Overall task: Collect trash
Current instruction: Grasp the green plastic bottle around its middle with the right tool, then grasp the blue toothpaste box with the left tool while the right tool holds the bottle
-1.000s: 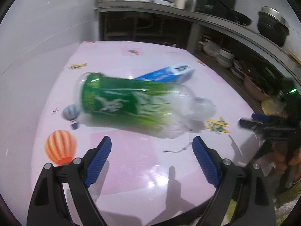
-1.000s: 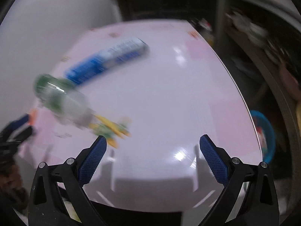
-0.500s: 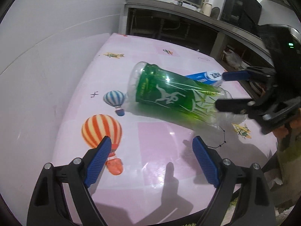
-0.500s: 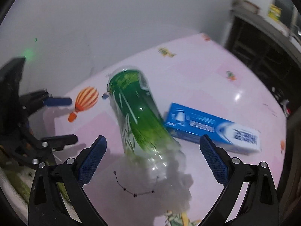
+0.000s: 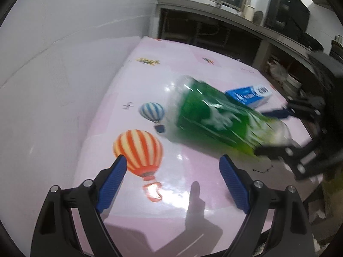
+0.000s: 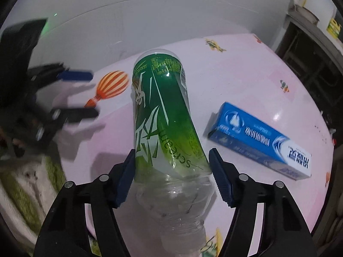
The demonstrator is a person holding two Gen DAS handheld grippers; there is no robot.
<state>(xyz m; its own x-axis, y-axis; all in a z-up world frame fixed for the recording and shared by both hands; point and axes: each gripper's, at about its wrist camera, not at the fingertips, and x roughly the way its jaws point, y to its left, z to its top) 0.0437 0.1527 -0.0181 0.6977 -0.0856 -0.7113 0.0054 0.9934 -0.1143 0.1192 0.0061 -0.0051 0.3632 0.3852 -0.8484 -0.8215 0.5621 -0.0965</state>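
On the glossy pink bench [image 5: 214,64], whose smooth covering is printed with striped hot-air balloons and small aeroplanes, a clear plastic bottle [image 6: 163,115] lies on its side near the edge closest to the person, wrapped in a shiny green film label with pale lettering; its transparent ribbed shoulder and neck point back towards the right gripper [image 6: 172,165]. That gripper's jaws are closing around the bottle just where the label ends and the bare plastic begins: the ridged blue pads [image 6: 220,180] stand on either side of the body, the left one at the label's edge and the right one at or just off the bottle's flank, and whether they already press on it cannot be told for sure. Just beside the bottle, further in from that edge, a long rectangular cardboard toothpaste box [image 6: 259,143] in blue and white lies flat. The left gripper [image 5: 172,171] hovers over the bench with its black arms and blue textured pads spread wide and nothing between them, above the orange-and-white balloon print [image 5: 138,150] near the wall-side edge; the bottle, blurred in this view, lies beyond its fingertips.
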